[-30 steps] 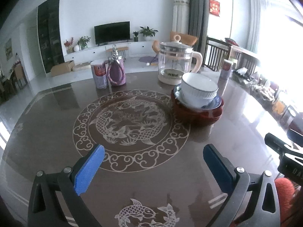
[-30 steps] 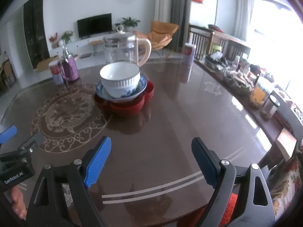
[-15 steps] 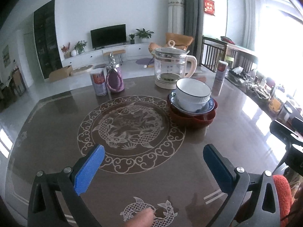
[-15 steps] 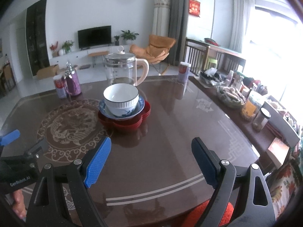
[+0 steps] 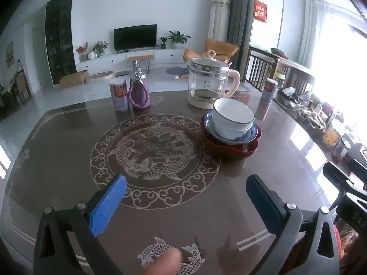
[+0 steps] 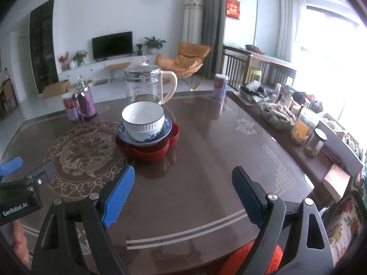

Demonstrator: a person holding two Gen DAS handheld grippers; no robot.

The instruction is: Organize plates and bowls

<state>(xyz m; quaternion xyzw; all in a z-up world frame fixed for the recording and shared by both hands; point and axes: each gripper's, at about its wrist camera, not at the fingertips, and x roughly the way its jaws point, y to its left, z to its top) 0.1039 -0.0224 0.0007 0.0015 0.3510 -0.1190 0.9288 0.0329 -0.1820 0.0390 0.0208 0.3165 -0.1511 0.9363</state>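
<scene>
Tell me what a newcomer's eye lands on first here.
The stack: a white bowl on a blue-patterned plate, on red plates, beside the table's fish medallion. Behind it stands a glass kettle. Both grippers hang open, empty.

This is a home, an open living and dining room. Beyond the dark glossy bench (image 5: 68,137) with its fish medallion stand a television (image 5: 134,37) on a long white cabinet (image 5: 128,59), potted plants (image 5: 177,38), an orange lounge chair (image 6: 183,58) and grey curtains (image 6: 211,23). A glass kettle (image 6: 143,83), stacked bowls and plates (image 6: 146,133), and jars and snack packets (image 6: 296,123) along the window side mark everyday household use.
</scene>
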